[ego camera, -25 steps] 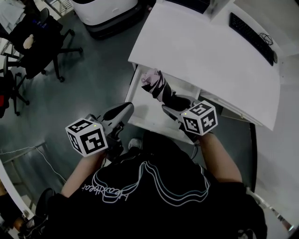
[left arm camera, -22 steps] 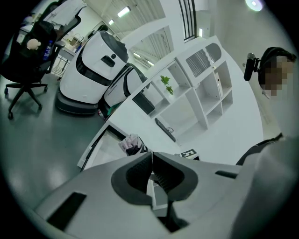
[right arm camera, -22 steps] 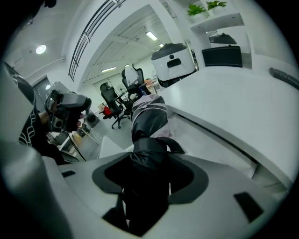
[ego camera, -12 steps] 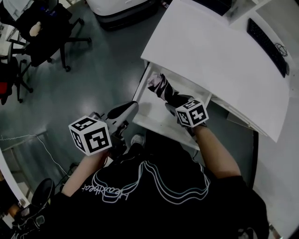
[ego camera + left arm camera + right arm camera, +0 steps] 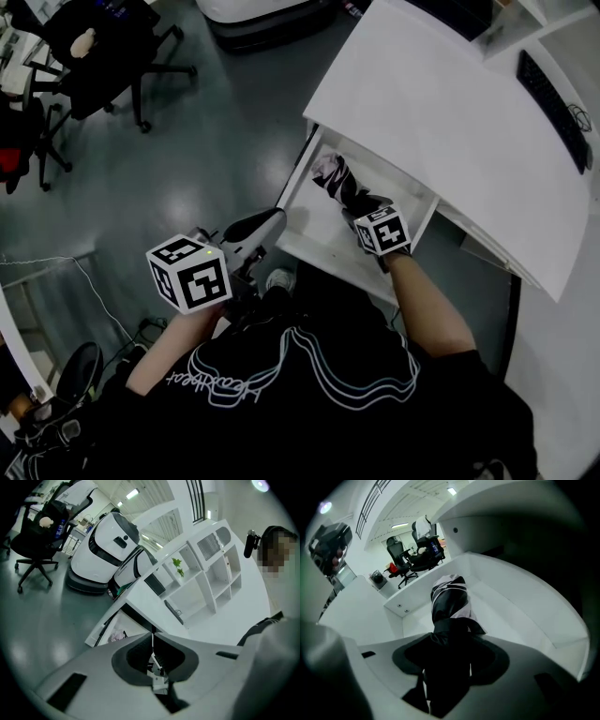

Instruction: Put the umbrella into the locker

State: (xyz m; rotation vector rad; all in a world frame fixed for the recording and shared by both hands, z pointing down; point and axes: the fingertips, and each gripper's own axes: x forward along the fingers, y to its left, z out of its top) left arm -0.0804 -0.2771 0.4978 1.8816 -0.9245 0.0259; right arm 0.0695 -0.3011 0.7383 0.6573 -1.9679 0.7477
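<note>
Lowered umbrella [image 5: 335, 178] into white locker [image 5: 321, 228]; grey floor [image 5: 220, 122], office chairs [image 5: 105, 45].

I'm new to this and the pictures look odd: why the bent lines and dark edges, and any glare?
Left gripper view: the wide-angle lens bows the white shelves and darkens the corners. Right gripper view: same dark rim; the umbrella between the jaws sits in shadow, its near end barely readable. Head view: sharp, with soft glare on the grey floor.
</note>
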